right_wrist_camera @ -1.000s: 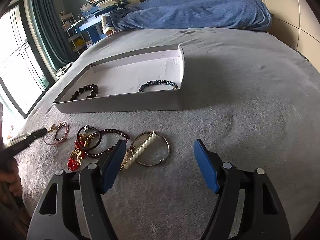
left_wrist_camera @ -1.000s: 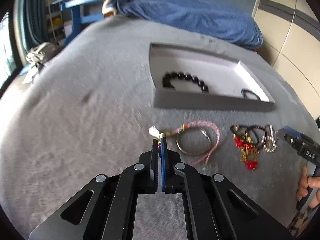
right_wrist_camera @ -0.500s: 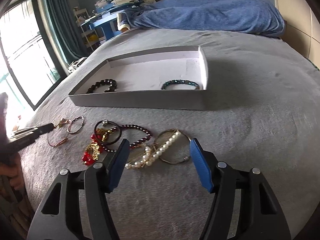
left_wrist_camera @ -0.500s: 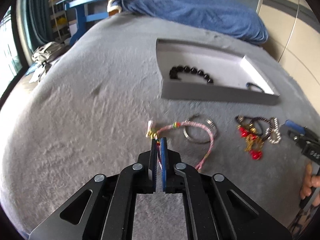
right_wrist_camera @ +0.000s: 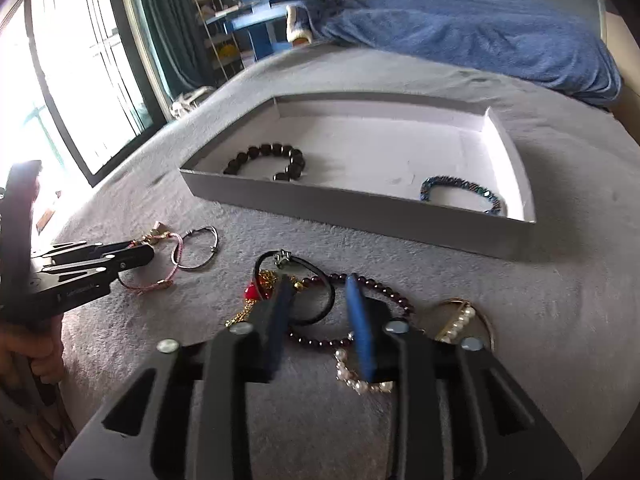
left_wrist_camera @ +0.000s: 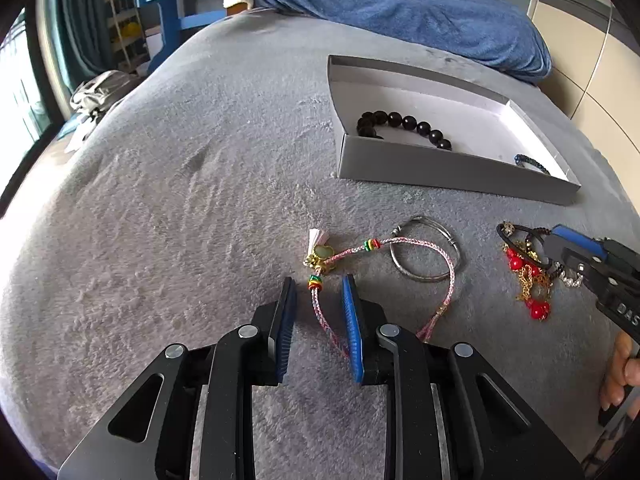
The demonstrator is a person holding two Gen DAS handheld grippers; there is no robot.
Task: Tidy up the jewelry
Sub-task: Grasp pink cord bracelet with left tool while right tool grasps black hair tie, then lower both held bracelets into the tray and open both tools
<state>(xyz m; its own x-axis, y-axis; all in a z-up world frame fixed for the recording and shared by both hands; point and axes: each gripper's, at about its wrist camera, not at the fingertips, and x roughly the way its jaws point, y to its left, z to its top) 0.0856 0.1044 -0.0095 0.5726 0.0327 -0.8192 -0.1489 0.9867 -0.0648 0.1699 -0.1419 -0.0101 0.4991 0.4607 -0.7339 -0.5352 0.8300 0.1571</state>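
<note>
**Both tools parted over loose jewelry on a grey bed**

The left tool [left_wrist_camera: 318, 286] lay low on the grey bed [left_wrist_camera: 180, 200] with its blue pads parted, and one strand of the pink braided cord bracelet [left_wrist_camera: 420, 246] ran between them without either pad pressing it. The bracelet's charm and small tassel [left_wrist_camera: 318, 242] sat just ahead of the pads, and a plain silver bangle [left_wrist_camera: 428, 276] lay overlapped by the cord loop.

The right tool [right_wrist_camera: 320, 284] also had its pads apart, held over a tangle of pieces: a black cord bracelet [right_wrist_camera: 326, 280], a dark red bead bracelet [right_wrist_camera: 394, 298], and a red-and-gold chain piece [right_wrist_camera: 252, 292]. Whether the pads touched any of these could not be told. A pearl strand [right_wrist_camera: 348, 368] and a gold hoop [right_wrist_camera: 480, 322] were partly hidden behind the tool's right arm.

Beyond the loose pieces stood a shallow grey tray [right_wrist_camera: 360, 208] with a white floor. In it lay a black bead bracelet [right_wrist_camera: 276, 156] near the left end and a dark blue bracelet [right_wrist_camera: 464, 190] near the right corner, well apart from each other.

A blue blanket [right_wrist_camera: 480, 36] was heaped at the far end of the bed, and a blue desk [left_wrist_camera: 176, 0] stood past its edge by the window [right_wrist_camera: 72, 80].
</note>
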